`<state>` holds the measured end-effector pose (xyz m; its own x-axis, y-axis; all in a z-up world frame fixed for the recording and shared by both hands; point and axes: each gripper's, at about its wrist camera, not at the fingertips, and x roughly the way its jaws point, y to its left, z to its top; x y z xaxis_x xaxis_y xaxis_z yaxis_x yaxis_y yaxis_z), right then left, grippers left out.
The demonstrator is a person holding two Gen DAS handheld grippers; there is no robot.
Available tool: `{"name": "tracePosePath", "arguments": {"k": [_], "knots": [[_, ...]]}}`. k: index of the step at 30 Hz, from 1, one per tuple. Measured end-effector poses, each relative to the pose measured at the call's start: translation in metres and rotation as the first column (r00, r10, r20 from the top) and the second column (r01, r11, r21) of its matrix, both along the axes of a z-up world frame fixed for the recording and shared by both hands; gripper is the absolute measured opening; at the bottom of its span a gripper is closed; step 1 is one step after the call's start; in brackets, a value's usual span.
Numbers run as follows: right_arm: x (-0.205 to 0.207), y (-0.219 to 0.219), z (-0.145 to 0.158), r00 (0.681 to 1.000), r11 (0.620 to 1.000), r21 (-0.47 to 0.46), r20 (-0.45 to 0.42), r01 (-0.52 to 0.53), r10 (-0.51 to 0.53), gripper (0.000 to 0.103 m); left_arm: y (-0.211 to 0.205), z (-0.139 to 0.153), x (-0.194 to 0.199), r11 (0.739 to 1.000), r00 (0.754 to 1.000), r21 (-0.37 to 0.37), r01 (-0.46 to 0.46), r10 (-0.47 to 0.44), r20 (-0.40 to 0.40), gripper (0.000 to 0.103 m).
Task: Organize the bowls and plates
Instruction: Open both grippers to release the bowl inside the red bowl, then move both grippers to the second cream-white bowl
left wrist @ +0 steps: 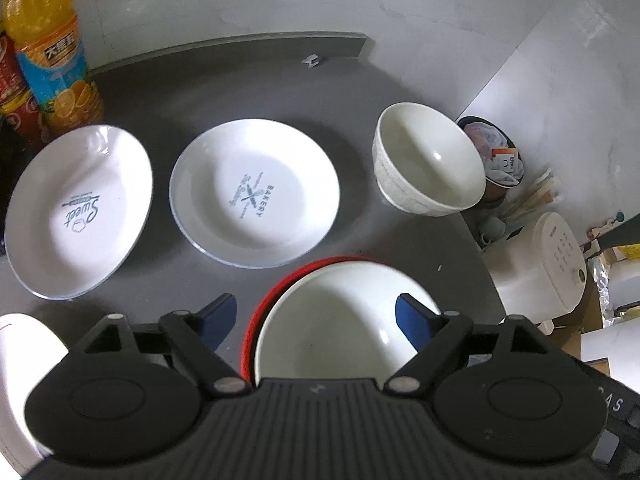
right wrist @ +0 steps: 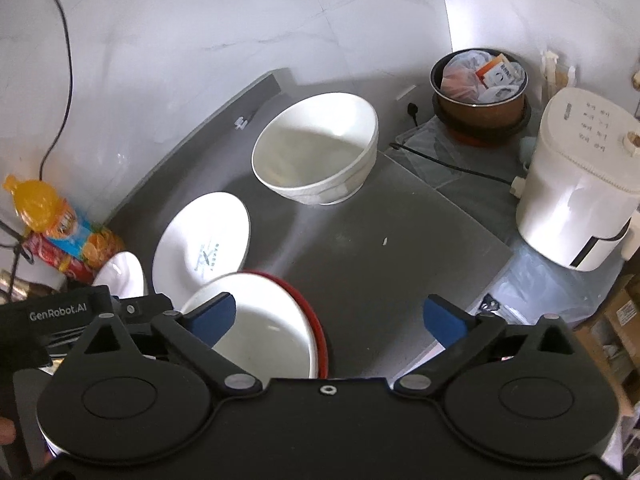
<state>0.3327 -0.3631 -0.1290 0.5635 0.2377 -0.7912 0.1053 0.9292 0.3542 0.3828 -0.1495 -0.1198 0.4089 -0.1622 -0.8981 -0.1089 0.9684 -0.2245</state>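
On the grey table lie two white plates: the "Sweet" plate (left wrist: 80, 212) at the left and the "Bakery" plate (left wrist: 254, 192) (right wrist: 202, 244) in the middle. A white bowl (left wrist: 428, 160) (right wrist: 316, 148) stands at the far right. A red-rimmed bowl (left wrist: 332, 320) (right wrist: 264, 328) with a white inside sits nearest me. My left gripper (left wrist: 316, 316) is open above it, its blue fingers to either side of the rim. My right gripper (right wrist: 340, 316) is open too, with its left finger over that bowl and its right finger over bare table.
An orange drink bottle (left wrist: 48, 44) and a red can stand at the table's far left. Right of the table, lower down, are a white rice cooker (right wrist: 580, 188), a pot (right wrist: 480, 92) stuffed with bags, and a black cable. A white object (left wrist: 20, 380) lies at the near left.
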Motion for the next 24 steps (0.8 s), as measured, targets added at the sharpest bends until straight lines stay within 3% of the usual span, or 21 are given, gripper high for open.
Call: {"name": "tracePosePath", "arguments": {"k": [5, 24], "knots": [[0.012, -0.01, 0.003, 1.0, 1.0, 0.0, 0.022, 0.005, -0.005, 0.103, -0.009, 0.004, 0.009, 0.999, 1.0, 0.047, -0.003, 0.002, 0.018, 0.091], [0.068, -0.047, -0.002, 0.998, 1.0, 0.013, 0.061, 0.01, -0.011, 0.102, -0.05, -0.001, 0.07, 1.0, 0.999, 0.013, -0.026, 0.026, 0.036, 0.093]]}}
